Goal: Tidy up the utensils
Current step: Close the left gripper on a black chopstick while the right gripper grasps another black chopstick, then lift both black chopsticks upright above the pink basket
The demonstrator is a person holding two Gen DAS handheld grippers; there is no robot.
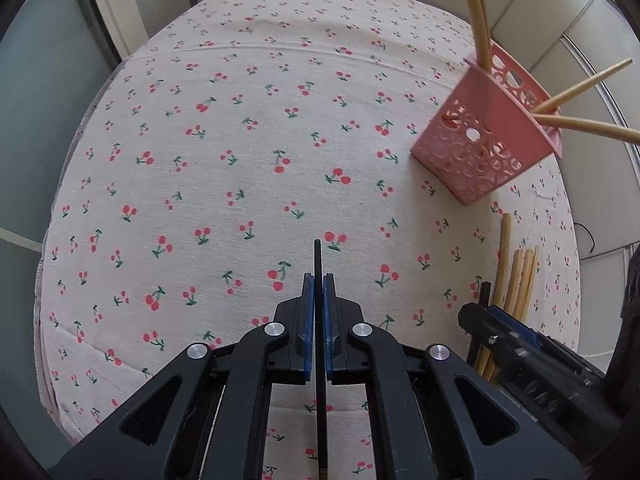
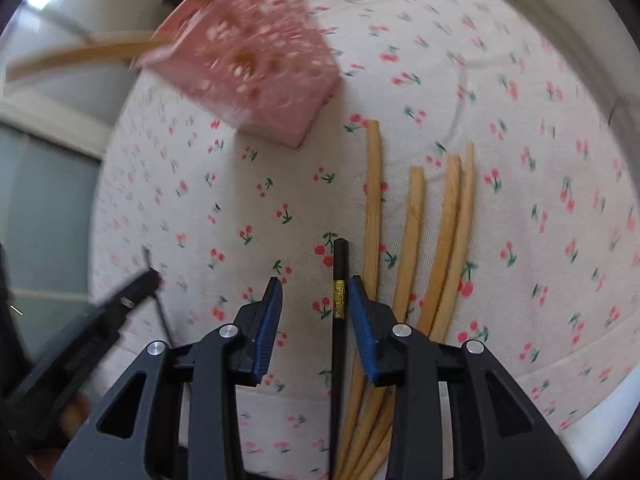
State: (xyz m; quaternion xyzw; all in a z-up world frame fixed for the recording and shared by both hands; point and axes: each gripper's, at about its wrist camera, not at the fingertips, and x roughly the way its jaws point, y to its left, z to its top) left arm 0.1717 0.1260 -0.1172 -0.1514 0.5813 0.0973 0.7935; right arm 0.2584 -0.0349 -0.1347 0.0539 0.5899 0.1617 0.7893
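Pinching a thin black chopstick [image 1: 318, 300] upright between their blue pads, the left tongs [image 1: 318, 284] sit at the lower middle of the left view, above the cherry-print cloth [image 1: 240, 160] on the worktop. At the upper right of that frame a pink perforated holder [image 1: 486, 132] stands with pale wooden chopsticks [image 1: 480, 20] poking out. In the right view the right tongs [image 2: 314, 292] are spread around another black chopstick [image 2: 340, 280], lying beside four loose wooden chopsticks [image 2: 412, 232] at mid frame.
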